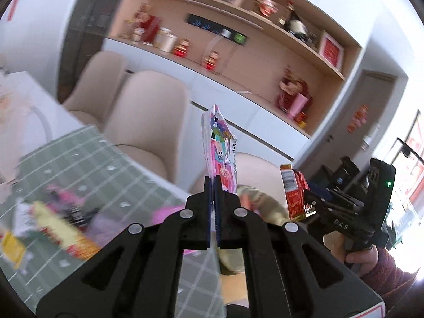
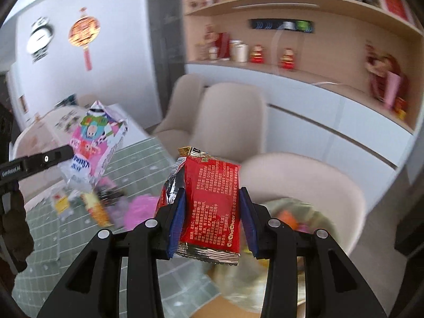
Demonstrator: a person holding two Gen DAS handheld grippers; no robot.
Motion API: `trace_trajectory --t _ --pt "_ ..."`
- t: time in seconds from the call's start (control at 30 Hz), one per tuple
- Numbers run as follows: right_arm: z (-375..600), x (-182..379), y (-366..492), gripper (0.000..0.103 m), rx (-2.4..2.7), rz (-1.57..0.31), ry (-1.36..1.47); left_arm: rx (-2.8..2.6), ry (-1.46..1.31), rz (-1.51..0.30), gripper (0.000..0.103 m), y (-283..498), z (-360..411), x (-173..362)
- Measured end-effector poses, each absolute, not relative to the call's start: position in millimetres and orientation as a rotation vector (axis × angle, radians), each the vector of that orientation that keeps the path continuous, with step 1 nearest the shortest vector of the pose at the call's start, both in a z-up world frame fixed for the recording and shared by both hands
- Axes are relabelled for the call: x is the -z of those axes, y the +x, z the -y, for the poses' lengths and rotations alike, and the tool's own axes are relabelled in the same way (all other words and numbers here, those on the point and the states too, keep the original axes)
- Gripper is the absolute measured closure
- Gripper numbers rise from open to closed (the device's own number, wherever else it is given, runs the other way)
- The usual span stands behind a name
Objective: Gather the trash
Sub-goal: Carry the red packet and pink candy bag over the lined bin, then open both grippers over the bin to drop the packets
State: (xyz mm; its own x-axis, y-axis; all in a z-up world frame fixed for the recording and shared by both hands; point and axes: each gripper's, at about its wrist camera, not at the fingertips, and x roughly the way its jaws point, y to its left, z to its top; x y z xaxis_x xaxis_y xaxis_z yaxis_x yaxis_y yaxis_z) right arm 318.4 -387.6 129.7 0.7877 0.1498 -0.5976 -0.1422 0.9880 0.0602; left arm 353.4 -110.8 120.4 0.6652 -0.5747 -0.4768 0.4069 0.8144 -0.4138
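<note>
Left wrist view: left gripper (image 1: 214,182), black with blue pads, jaws pressed nearly together on the lower edge of a pink-and-white cartoon-printed snack wrapper (image 1: 220,148), which stands upright above the fingertips, clear of the table. Right gripper (image 1: 307,198), seen at the right of this view, carries a red foil snack packet (image 1: 294,193); the person's hand (image 1: 360,257) grips its handle.

Right wrist view: right gripper (image 2: 213,206), jaws set narrow against both sides of the red foil packet (image 2: 212,206), printed in white text, silver crimped edge hanging below the pads. Left gripper (image 2: 69,151) enters from the left edge holding the pink-and-white wrapper (image 2: 95,145) in the air.

Table: green grid-patterned tablecloth (image 2: 140,159), bearing a blurred heap of further wrappers (image 2: 106,204), pink and yellow among them. Beige upholstered chairs (image 2: 228,122) stand beyond the table. Wooden wall shelves (image 2: 318,2) hold red figurines and jars.
</note>
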Motion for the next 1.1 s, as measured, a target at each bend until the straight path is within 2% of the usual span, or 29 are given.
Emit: trace_trajectory --t 0.27,0.63,0.67,0.7,0.73,0.77,1.1 --pt "487 -131 325 0.065 0.039 -0.637 0.070 0.743 -0.230 -0.754 0.101 395 227 -93" --pt "563 -96 342 0.065 0.138 -0.692 0.161 0.850 -0.124 -0.989 0.099 431 356 -8" --pt "565 -92 344 0.065 0.134 -0.700 0.168 0.850 -0.116 -1.001 0.096 434 361 -2" --pt "567 -87 346 0.065 0.126 -0.710 0.177 0.831 -0.099 -1.014 0.084 437 367 5" --pt "568 -82 349 0.065 0.116 -0.718 0.185 0.816 -0.094 -1.016 0.066 439 369 7" --pt "569 -80 352 0.065 0.106 -0.722 0.189 0.793 -0.100 -1.010 0.060 441 368 9" --pt "539 -32 372 0.065 0.026 -0.810 0.210 0.651 -0.030 -0.916 0.052 422 315 -7"
